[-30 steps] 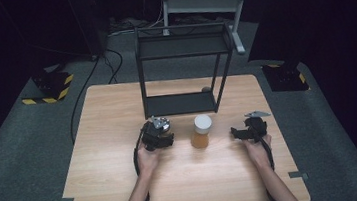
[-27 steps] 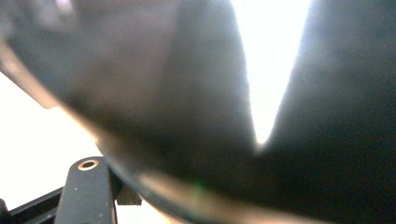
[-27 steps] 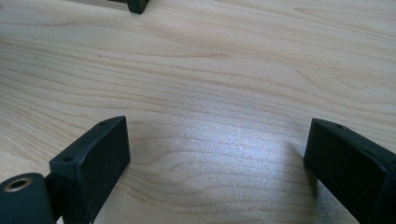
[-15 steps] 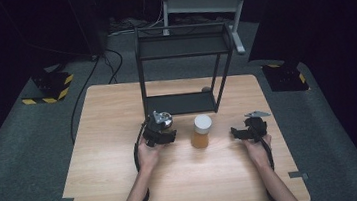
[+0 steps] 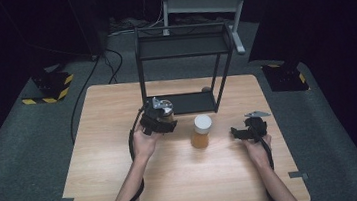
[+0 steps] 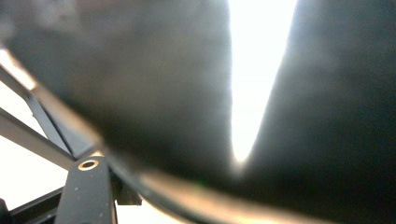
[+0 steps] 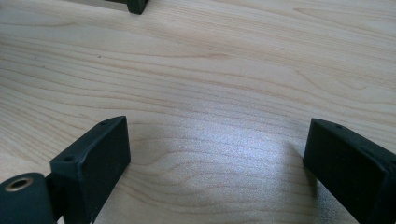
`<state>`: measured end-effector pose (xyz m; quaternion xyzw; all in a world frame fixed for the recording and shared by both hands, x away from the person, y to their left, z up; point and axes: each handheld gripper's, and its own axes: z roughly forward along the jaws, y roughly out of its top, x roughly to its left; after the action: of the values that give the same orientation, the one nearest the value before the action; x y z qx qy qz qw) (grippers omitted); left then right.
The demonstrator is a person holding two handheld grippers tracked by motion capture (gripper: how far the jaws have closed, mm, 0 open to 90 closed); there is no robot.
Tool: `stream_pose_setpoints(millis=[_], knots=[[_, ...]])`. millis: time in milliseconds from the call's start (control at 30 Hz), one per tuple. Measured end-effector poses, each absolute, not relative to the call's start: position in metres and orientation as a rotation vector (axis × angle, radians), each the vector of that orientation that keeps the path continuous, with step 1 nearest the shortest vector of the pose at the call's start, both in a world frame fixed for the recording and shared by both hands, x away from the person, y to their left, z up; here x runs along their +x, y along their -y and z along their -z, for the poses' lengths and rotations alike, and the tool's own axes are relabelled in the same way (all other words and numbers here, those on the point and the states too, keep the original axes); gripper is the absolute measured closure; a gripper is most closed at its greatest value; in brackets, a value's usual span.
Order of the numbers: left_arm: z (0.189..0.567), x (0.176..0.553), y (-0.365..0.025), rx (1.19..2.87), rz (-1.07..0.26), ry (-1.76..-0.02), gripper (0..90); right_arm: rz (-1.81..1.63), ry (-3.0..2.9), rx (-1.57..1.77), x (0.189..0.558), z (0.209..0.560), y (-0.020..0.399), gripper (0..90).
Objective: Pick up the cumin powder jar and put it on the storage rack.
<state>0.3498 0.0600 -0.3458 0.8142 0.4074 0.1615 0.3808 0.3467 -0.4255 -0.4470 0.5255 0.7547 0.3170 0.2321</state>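
Seen from above, a white-lidded amber jar [image 5: 202, 130] stands mid-worktop [image 5: 125, 186] before a black rack [image 5: 183, 70]; likely rigid, slippery, best gripped at its sides. The left gripper [image 5: 157, 119] holds something, its view blurred: spread untellable. The right gripper [image 7: 219, 158] is spread wide, empty.

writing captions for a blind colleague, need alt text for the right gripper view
Two black jaws of the right hand-held gripper stand wide apart with nothing between them, low over a light wooden table. A dark foot of the black metal rack shows at the top edge.
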Motion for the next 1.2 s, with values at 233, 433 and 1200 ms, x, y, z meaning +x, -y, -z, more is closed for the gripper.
stream_pose_setpoints(millis=[233,433,1200], knots=[[0.304,0.357,-0.064,2.075,-0.405,-1.009,31.2,-0.871,-2.074,1.444,0.347,0.447,0.425,6.5],[0.272,0.362,-0.065,2.079,-0.391,-0.978,31.2,-0.871,-2.074,1.444,0.347,0.447,0.426,6.6],[0.162,0.397,-0.049,2.053,-0.397,-0.973,31.3,-0.873,-2.074,1.445,0.347,0.447,0.426,7.0]])
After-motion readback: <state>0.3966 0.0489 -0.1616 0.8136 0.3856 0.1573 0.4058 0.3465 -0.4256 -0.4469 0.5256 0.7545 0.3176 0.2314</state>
